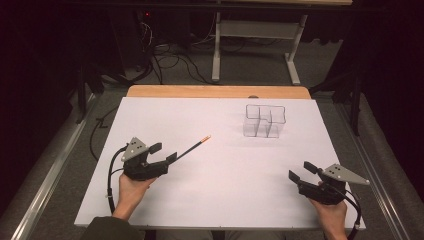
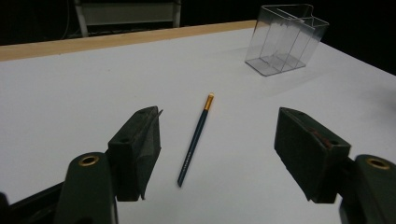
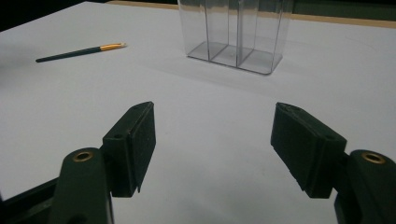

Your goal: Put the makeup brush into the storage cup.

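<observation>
The white tabletop (image 1: 220,185) has a wooden strip (image 1: 218,91) along its far edge. A dark green pencil (image 1: 192,147) with a gold ferrule lies flat on the left half, its eraser end pointing away toward the far right. It sits well in from every edge with bare surface all round.

The left gripper (image 1: 164,153) is held low near the front-left part of the table. Its jaws stand wide apart, nothing between them. In the left gripper view the pencil (image 2: 195,140) lies on the table ahead of the gap between the jaws, nearer the left jaw, touching neither. In the high view the near end of the pencil sits just beside the jaw tips; contact cannot be told there.

The right gripper (image 1: 301,171) is near the front-right corner, close to the table's front and right edges. Its jaws are also spread wide and empty, pointing inward over bare tabletop. A wide open stretch of table separates the two grippers.

A clear plastic organizer (image 1: 265,121) with several upright compartments stands upright on the far right part of the table, short of the wooden strip and well apart from the pencil. In the right gripper view the organizer (image 3: 233,32) shows three front compartments, all empty, and the pencil (image 3: 79,52) lies far off to its left.
</observation>
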`<move>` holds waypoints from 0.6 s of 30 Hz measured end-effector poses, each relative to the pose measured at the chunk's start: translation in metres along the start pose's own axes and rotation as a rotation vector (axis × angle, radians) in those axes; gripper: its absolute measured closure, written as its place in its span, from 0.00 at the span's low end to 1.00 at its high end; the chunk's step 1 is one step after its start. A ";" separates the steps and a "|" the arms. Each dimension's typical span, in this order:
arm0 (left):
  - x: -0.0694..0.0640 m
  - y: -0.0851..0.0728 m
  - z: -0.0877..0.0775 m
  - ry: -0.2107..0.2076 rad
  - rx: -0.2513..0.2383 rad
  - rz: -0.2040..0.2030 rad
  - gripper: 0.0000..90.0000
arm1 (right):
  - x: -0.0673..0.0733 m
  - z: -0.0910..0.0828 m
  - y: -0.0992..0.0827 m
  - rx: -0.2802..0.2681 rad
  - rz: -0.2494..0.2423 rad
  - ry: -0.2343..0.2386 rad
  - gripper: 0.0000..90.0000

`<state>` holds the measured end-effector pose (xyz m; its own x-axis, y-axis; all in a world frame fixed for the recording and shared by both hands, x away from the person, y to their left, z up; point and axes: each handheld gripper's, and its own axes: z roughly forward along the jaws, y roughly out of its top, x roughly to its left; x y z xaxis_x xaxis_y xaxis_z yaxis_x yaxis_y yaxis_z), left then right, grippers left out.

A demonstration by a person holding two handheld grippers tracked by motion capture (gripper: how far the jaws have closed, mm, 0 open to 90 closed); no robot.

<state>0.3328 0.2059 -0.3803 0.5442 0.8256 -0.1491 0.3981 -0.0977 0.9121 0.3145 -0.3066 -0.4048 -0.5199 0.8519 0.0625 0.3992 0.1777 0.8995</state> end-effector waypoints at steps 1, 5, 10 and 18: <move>0.000 0.001 0.000 -0.001 -0.001 0.001 0.35 | 0.000 0.000 0.000 0.000 0.000 0.000 0.37; -0.001 0.005 0.002 0.000 -0.012 0.000 0.36 | 0.000 0.000 0.000 -0.001 0.001 0.000 0.37; -0.002 0.008 0.005 -0.015 -0.007 -0.006 0.36 | 0.000 0.000 0.000 -0.002 0.001 0.002 0.37; -0.005 0.012 0.012 -0.026 -0.002 -0.003 0.36 | 0.000 0.000 0.000 -0.003 0.001 0.002 0.37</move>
<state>0.3438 0.1943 -0.3732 0.5624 0.8109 -0.1614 0.3977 -0.0942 0.9126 0.3145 -0.3070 -0.4045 -0.5208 0.8513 0.0639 0.3976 0.1757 0.9006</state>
